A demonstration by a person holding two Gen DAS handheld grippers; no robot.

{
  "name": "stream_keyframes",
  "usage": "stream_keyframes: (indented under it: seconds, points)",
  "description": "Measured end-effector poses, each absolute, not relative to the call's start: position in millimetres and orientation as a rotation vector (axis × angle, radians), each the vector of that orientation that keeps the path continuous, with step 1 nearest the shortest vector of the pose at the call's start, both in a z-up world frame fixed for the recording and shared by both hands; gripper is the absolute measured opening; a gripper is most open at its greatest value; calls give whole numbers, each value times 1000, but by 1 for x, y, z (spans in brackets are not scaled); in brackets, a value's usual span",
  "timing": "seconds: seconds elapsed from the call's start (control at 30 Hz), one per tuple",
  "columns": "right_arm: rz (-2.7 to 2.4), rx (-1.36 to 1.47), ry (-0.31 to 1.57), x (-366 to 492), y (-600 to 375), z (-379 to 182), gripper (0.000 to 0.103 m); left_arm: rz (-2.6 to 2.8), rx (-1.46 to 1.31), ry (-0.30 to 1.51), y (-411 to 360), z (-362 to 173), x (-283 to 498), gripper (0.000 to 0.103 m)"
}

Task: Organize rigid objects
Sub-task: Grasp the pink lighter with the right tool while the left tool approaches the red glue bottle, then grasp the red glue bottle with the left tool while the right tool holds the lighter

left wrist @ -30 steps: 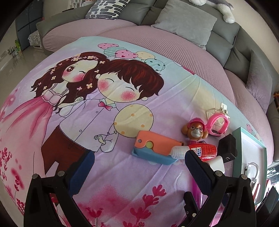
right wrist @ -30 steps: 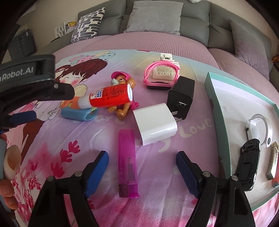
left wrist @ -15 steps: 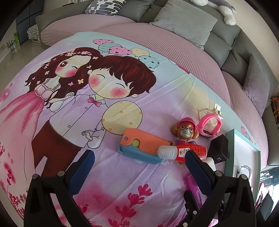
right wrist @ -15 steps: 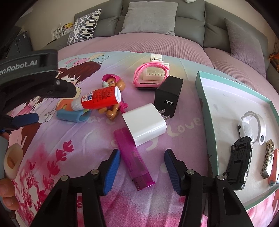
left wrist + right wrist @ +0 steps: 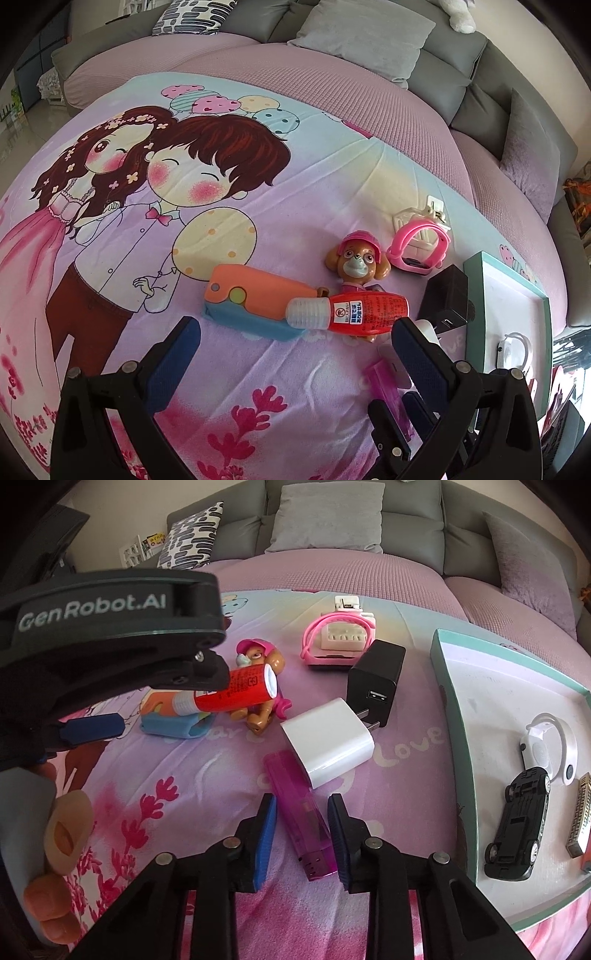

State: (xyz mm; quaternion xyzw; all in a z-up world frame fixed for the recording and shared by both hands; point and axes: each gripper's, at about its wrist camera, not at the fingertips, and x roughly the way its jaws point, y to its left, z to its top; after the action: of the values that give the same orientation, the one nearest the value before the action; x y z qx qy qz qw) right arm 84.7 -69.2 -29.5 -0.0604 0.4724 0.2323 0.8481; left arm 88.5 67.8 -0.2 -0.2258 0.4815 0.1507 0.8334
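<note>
Tilting downward, right gripper (image 5: 301, 821) fingers closing around purple lighter (image 5: 300, 821); left gripper (image 5: 295, 339) fingers apart.

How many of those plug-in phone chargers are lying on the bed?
2. The white charger lies beside the purple lighter; the black charger sits just behind it, near the tray. Others could be hidden out of view.

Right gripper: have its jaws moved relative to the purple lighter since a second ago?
Yes. The right gripper has just been closing its jaws inward around the purple lighter, which lies beside the white charger.
</note>
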Motion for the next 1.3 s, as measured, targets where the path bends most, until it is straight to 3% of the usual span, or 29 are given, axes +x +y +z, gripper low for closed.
stream_keyframes:
  seconds: [0.57,0.8,0.87,1.0,1.3]
  points:
    - [506,-70,1010,92,-77,-28,26,258,-452,1021,48,-8,101,101]
    - [506,-73,1009,90,-77,-27,26,270,-449,1013,48,-12,103,92]
    - [506,-72,1009,90,-77,-27,26,258,-456,1003,49,-11,102,79]
    - [511,-64,1007,90,-78,-26,25,242,-470,1001,49,-11,101,79]
    - [558,-13,978,87,-86,-12,13,234,-502,967,52,0,95,79]
